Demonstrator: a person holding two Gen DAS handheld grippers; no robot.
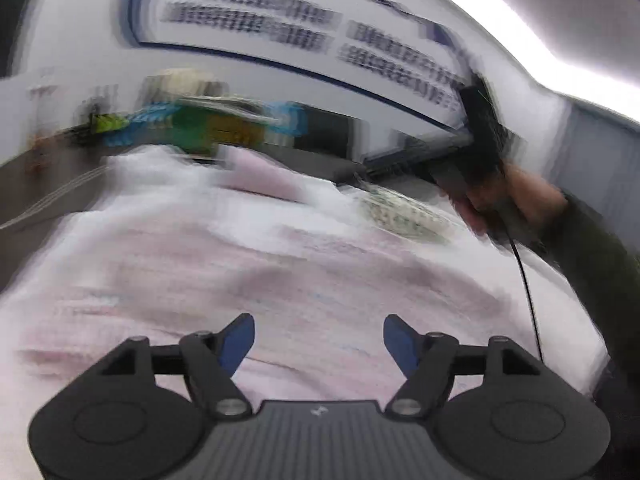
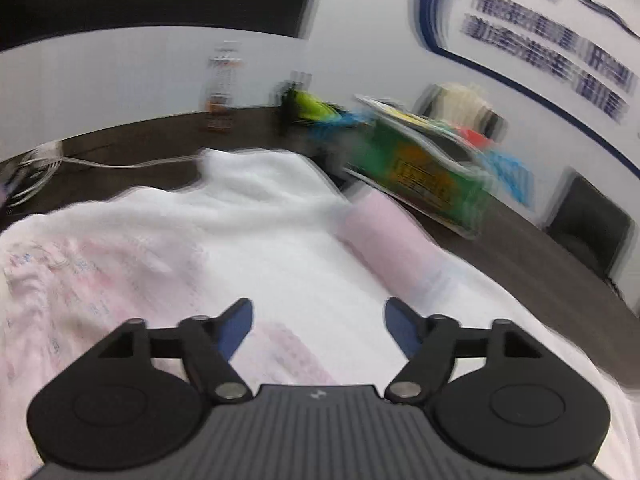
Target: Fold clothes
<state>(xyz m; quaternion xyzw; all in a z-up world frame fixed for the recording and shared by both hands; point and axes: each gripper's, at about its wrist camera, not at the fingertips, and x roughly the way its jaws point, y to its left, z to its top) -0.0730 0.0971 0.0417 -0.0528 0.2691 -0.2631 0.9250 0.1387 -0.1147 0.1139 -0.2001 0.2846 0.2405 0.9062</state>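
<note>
A pale pink and white garment (image 1: 248, 264) lies spread over the dark table, blurred by motion. My left gripper (image 1: 319, 336) hangs above it with its blue-padded jaws wide apart and nothing between them. In the left wrist view a hand (image 1: 516, 196) in a dark sleeve holds the other gripper's handle at the right. In the right wrist view the same garment (image 2: 256, 240) shows its white inside and a pink rolled edge (image 2: 384, 236). My right gripper (image 2: 319, 326) stands open above the cloth, its jaws bare.
A green and orange packet (image 2: 420, 168) with other colourful items lies on the dark table (image 2: 532, 264) behind the garment. White cables (image 2: 80, 162) trail at the far left. A black chair (image 2: 588, 228) stands by the lettered wall at the right.
</note>
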